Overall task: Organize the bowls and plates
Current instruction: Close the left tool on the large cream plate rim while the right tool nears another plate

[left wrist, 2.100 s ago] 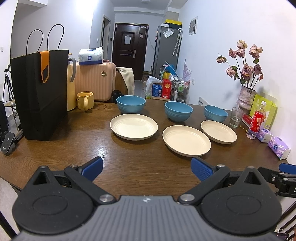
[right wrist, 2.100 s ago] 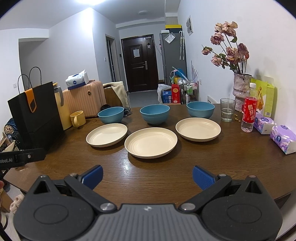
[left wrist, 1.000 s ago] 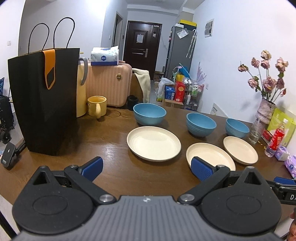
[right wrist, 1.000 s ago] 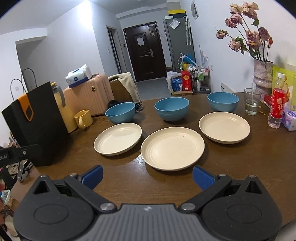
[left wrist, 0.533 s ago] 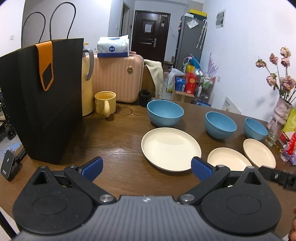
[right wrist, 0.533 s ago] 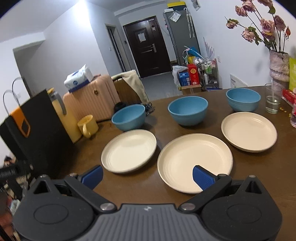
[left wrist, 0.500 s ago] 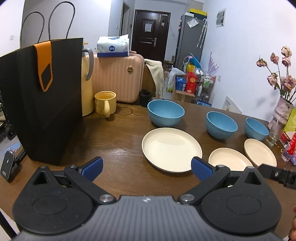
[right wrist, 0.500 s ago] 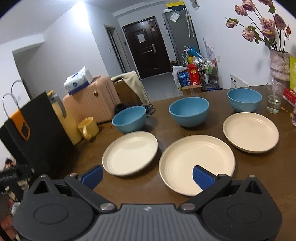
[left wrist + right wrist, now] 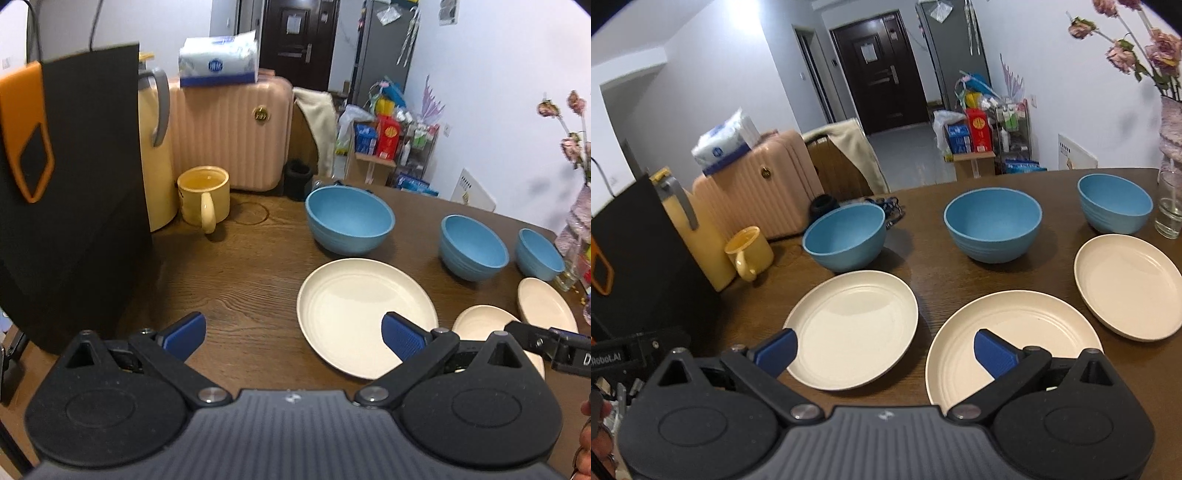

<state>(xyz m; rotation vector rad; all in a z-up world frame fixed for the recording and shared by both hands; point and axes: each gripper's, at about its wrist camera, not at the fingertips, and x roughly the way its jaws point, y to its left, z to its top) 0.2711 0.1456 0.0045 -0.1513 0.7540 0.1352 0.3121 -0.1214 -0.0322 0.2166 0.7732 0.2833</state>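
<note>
Three cream plates lie in a row on the brown wooden table [image 9: 923, 266]: left plate [image 9: 853, 325], middle plate [image 9: 1015, 332], right plate [image 9: 1130, 284]. Behind each stands a blue bowl: left bowl [image 9: 846, 236], middle bowl [image 9: 993, 221], right bowl [image 9: 1115, 206]. My right gripper [image 9: 884, 350] is open and empty, low over the near edges of the left and middle plates. My left gripper [image 9: 293, 336] is open and empty, its right finger over the left plate [image 9: 365, 314], with the left bowl [image 9: 349, 218] behind.
A black paper bag [image 9: 70, 192] stands at the table's left. Beside it are a yellow jug [image 9: 157, 158] and a yellow mug [image 9: 203, 197]. A glass [image 9: 1169, 206] and a flower vase [image 9: 1171, 122] stand at the far right. A pink suitcase [image 9: 229, 133] sits behind the table.
Both grippers have moved forward and lower towards the plates. The left gripper has shifted left towards the black bag. Both stay open and empty.
</note>
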